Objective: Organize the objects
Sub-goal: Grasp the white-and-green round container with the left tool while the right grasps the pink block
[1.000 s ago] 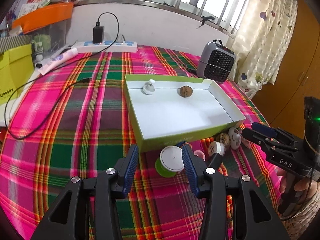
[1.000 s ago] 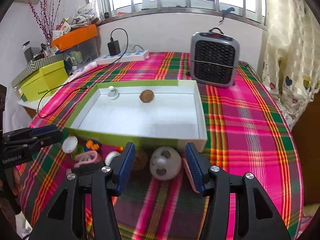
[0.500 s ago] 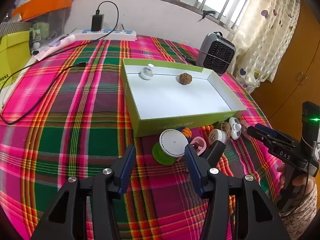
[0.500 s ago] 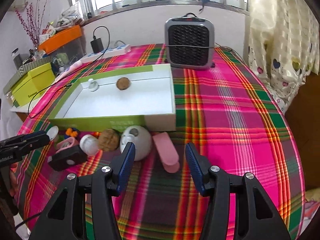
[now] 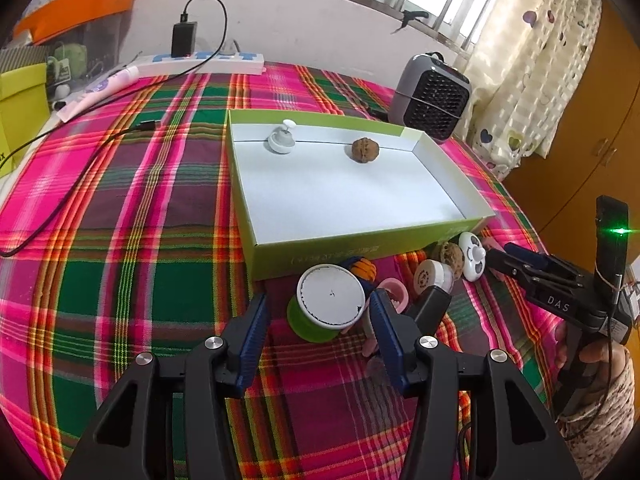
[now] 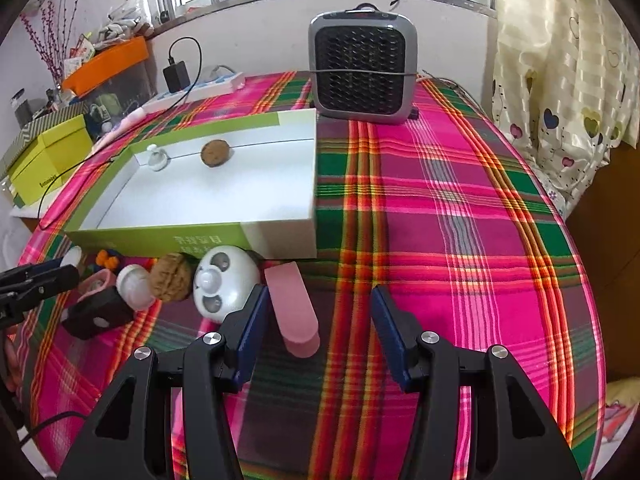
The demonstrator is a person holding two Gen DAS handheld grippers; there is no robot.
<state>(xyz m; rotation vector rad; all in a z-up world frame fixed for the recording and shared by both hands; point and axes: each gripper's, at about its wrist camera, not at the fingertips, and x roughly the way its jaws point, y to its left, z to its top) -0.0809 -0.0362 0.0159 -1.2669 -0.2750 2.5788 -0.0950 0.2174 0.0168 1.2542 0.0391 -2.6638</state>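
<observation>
Left wrist view: left gripper [image 5: 318, 314] spread apart around green spool [image 5: 326, 308] lying beside the green box [image 5: 360, 246]; right wrist view: right gripper [image 6: 316, 318] also apart, pink case [image 6: 294, 312] between its fingers, just before that box.

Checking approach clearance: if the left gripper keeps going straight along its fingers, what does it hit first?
Most likely the green spool with the white top: it sits between the open left gripper fingers already. Behind it stands the green box wall. Depth is uncertain.
</observation>
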